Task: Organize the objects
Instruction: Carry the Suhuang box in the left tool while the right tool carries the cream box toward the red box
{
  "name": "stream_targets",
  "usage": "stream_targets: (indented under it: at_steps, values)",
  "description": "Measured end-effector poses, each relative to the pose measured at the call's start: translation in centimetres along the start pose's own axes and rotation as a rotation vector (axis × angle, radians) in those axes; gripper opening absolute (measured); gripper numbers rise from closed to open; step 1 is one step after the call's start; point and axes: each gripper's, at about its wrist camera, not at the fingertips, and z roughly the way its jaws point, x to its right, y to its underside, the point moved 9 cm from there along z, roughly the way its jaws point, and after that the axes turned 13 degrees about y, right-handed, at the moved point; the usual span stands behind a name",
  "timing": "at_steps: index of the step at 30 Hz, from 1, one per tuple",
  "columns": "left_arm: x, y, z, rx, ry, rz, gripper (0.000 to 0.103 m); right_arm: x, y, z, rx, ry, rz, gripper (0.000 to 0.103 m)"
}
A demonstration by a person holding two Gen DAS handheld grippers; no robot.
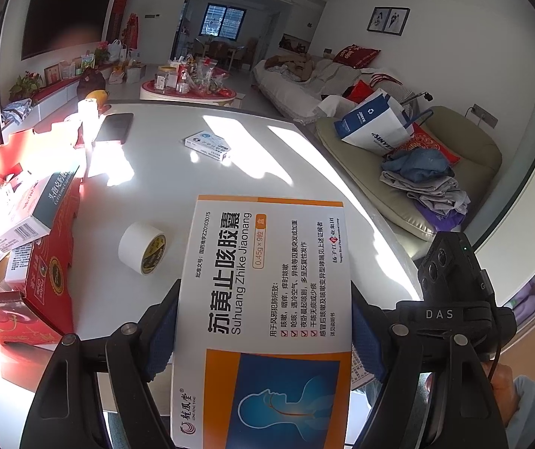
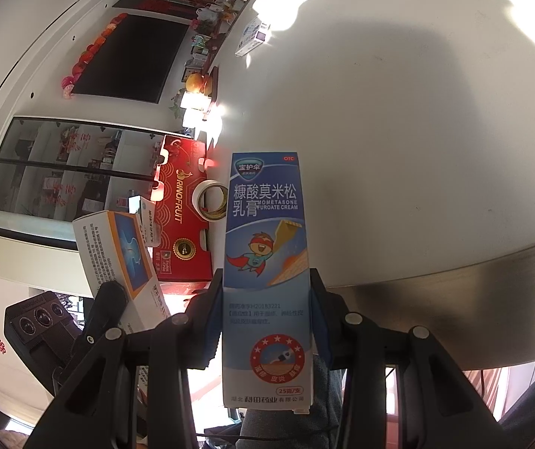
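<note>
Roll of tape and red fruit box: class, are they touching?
Apart. The left wrist view shows bare white table between the roll of tape and the red fruit box.

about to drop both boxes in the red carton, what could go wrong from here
1. The left tool pinches only the lower part of the wide orange medicine box; most of it sticks out forward, so it may twist.
2. The red carton already holds tilted boxes, so new ones could snag.
3. The tape roll by the carton could get knocked while the right tool brings the blue cream box.
</note>
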Motion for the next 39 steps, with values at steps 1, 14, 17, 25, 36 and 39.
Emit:
stream_targets:
  at_steps: [1,14,17,25,36,39]
  values:
    - [0.0,0.0,0.0,-0.001,-0.001,-0.001,0.083,0.0,0.0,0.0,-0.001,0.0,0.002,0.04]
    - [0.1,0.4,-0.1,-0.011,-0.006,0.013,0.083,0.3,0.1,-0.1,0.004,-0.018,0.028,0.04]
    - [0.0,0.4,0.0,-0.016,-0.005,0.01,0.083,0.5,0.1,-0.1,0.003,-0.02,0.035,0.04]
    - [-0.2,0.6,0.0,-0.022,-0.01,0.009,0.083,0.6,0.3,0.0,-0.002,-0.027,0.041,0.04]
    - [-1.3,0.8,0.7,-0.077,-0.129,0.048,0.083,0.6,0.6,0.0,0.0,-0.018,0.045,0.04]
    - [-2.6,0.9,1.3,-0.12,-0.21,0.067,0.083,0.6,0.6,-0.1,0.002,-0.018,0.044,0.04]
